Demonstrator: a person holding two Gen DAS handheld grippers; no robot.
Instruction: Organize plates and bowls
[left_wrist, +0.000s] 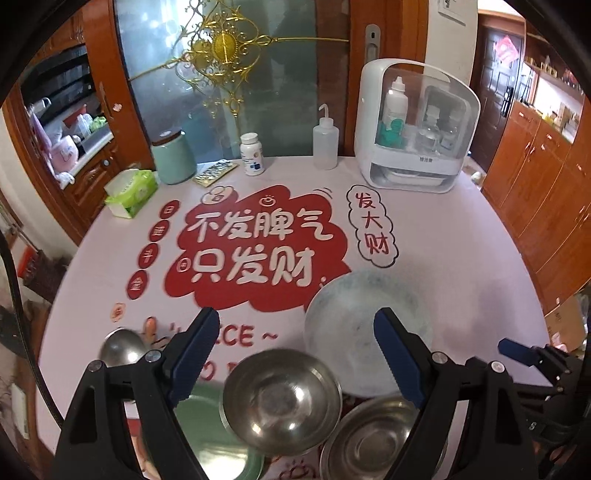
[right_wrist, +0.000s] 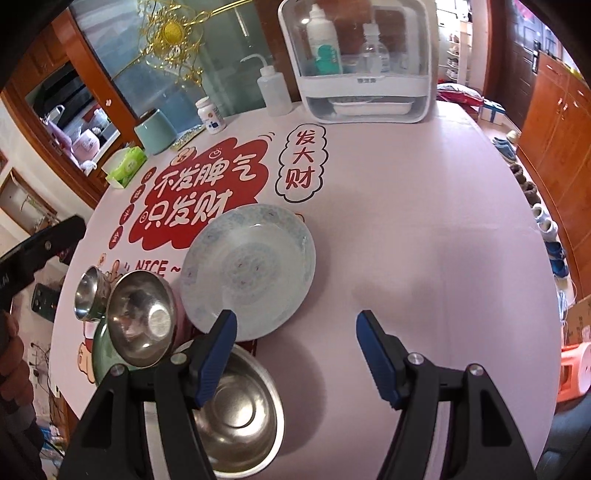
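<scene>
A steel bowl (left_wrist: 282, 398) (right_wrist: 142, 319) sits tilted on a green plate (left_wrist: 218, 439) (right_wrist: 105, 350). A small steel bowl (left_wrist: 123, 347) (right_wrist: 88, 297) is to its left. A wide steel bowl (left_wrist: 373, 443) (right_wrist: 236, 417) lies at the near edge. A white patterned plate (left_wrist: 365, 332) (right_wrist: 251, 269) lies behind it. My left gripper (left_wrist: 293, 350) is open above the tilted bowl. My right gripper (right_wrist: 295, 354) is open and empty, its left finger over the wide bowl's rim.
At the table's far edge stand a white storage box (left_wrist: 417, 125) (right_wrist: 360, 62), a squeeze bottle (left_wrist: 325, 142), a pill bottle (left_wrist: 252, 154), a green canister (left_wrist: 173, 157) and a tissue pack (left_wrist: 131, 192). Wooden cabinets (left_wrist: 546, 177) line the right.
</scene>
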